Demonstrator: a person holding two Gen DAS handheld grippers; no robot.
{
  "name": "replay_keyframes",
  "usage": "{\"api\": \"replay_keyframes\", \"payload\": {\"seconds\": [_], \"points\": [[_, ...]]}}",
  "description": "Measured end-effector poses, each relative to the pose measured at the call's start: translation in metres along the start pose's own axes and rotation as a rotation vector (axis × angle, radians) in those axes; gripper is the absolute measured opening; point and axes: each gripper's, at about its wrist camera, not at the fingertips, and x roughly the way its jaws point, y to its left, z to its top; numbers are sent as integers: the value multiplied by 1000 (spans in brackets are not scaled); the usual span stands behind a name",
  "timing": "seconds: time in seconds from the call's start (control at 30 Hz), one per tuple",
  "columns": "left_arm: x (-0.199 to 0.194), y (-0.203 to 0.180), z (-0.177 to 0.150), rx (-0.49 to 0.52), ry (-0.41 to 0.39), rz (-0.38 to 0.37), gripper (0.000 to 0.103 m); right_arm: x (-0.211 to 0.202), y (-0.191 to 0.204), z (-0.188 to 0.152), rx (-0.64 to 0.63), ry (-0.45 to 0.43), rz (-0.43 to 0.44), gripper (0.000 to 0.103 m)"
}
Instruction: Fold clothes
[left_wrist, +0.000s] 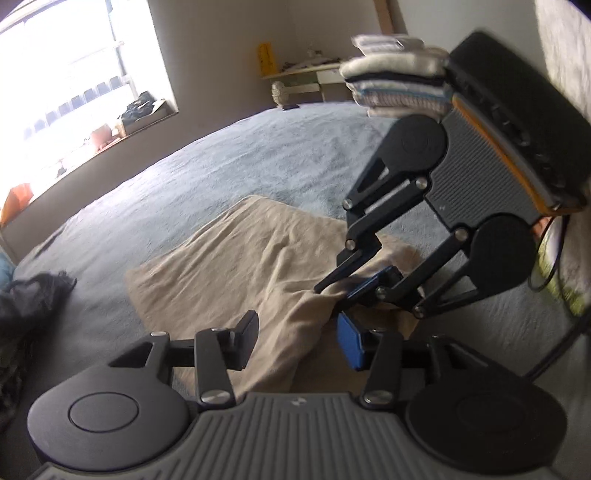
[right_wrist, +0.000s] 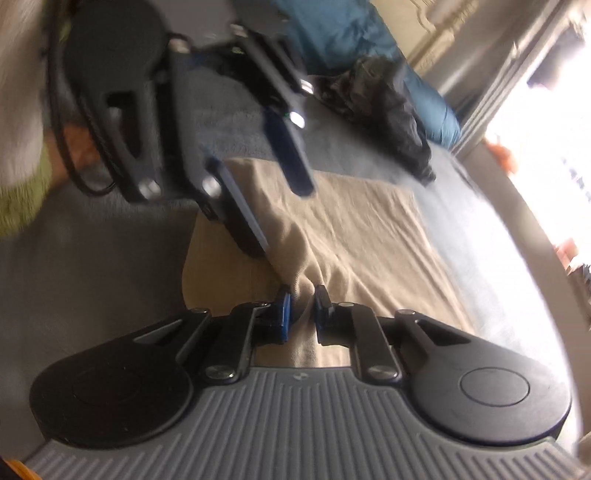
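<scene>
The tan cloth (left_wrist: 236, 258) lies flat on the blue bed (left_wrist: 184, 177). Right gripper (right_wrist: 302, 310) pinches a fold of it, near its edge. Left gripper (left_wrist: 295, 341) is spread wide w/ cloth between, not squeezing.

— Seeing anything upper left of the left wrist view?
— Bright window (left_wrist: 74, 74) glaring, pots sitting on its sill (left_wrist: 99, 136).
— Top centre?
— Yellow box (left_wrist: 266, 59) standing on a pale shelf (left_wrist: 299, 72).
— Elsewhere?
— Blue-grey bedspread (left_wrist: 221, 158) spreading across the middle; teal bedding (right_wrist: 343, 33) lying at the top of the right wrist view.
</scene>
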Motion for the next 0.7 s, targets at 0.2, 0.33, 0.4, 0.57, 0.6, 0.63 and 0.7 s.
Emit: {"api": "replay_keyframes", "payload": {"seconds": [0.2,0.33,0.4,0.57,0.6,0.63,0.7], "points": [[26,-11,1,42,19,41,16,-7,6,-2,-42,-13,-46,14],[22,-9,0,15,-6,44,13,-21,-13,-8,92,-38,2,33],[20,-10,-1,19,-11,47,13,-26,-27,-13,191,-43,46,38],[18,-10,0,13,-27,55,13,-33,-62,-31,459,-78,206,41],[18,-10,0,11,-31,55,13,-32,-66,-34,493,-84,234,41],[17,-10,0,12,-35,56,13,-32,-71,-37,526,-90,263,41],[15,-10,1,15,-42,58,13,-32,-76,-40,552,-102,297,41]]}}
